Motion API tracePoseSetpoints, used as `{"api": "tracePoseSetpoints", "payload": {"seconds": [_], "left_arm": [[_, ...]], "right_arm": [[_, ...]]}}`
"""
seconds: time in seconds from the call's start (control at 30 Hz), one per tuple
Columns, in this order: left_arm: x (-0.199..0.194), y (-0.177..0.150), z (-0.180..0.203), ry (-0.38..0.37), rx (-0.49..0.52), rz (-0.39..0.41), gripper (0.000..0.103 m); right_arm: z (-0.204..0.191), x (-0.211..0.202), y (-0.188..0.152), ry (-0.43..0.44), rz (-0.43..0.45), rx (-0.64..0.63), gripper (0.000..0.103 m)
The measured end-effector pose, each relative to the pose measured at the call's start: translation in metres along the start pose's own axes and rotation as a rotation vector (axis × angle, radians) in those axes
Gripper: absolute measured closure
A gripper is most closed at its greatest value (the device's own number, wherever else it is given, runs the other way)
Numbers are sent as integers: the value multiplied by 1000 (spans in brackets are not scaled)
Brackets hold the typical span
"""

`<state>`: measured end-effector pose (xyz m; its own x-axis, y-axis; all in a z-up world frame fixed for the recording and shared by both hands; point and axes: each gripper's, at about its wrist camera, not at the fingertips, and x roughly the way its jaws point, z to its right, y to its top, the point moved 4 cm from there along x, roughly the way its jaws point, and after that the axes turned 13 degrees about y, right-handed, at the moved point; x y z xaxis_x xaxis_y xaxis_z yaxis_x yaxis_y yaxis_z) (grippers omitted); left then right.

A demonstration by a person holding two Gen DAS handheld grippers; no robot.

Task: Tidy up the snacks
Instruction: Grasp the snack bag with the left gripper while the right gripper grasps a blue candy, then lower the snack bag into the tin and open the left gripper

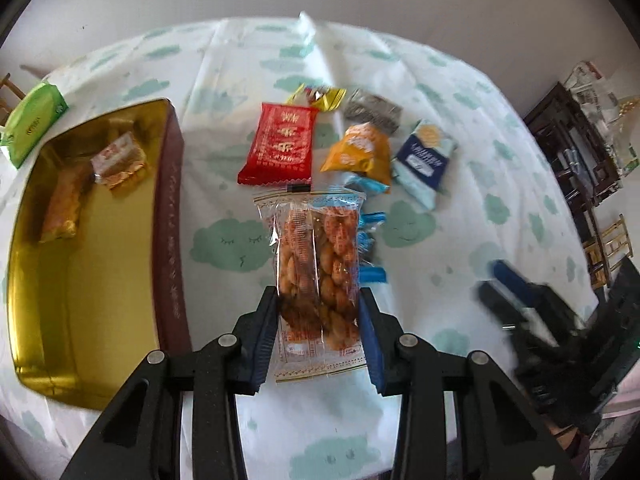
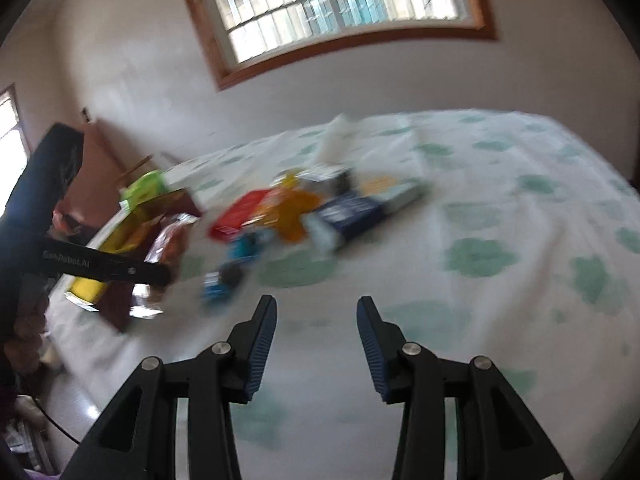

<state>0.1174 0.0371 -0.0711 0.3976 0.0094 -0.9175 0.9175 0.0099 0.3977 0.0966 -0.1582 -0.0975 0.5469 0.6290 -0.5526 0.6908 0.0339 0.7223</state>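
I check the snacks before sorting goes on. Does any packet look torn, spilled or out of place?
Nothing looks torn or spilled. The peanut packet is whole, clamped in the left gripper. The red packet, orange packet and blue packet lie loose in a cluster on the cloth, outside the gold tin.

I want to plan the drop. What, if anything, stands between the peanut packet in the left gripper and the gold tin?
Nothing visible. The left gripper holds the peanut packet, and only bare cloud-print cloth lies between it and the gold tin, whose near wall it must clear. The red packet lies farther back.
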Motion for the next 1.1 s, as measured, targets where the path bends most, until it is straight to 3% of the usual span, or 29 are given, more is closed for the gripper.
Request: {"api": "tracePoseSetpoints", "payload": {"seconds": [0.1,0.23,0.63,0.9,1.1], "left_arm": [[-19,-6,-5,17,4,46,68],[-38,-10,-14,15,-10,82,68],[-56,-13,-65,1,-92,124,68],[-62,-16,-107,27,-160,139,68],[-69,-17,-150,77,-207,163,68]], "right_arm": [[-28,20,5,34,-37,-37,60],[-58,57,12,9,-93,-101,60],[-63,121,14,-98,-199,-75,62],[-63,122,16,-142,-192,-84,72],[-57,86,11,-129,-122,-29,73]]}}
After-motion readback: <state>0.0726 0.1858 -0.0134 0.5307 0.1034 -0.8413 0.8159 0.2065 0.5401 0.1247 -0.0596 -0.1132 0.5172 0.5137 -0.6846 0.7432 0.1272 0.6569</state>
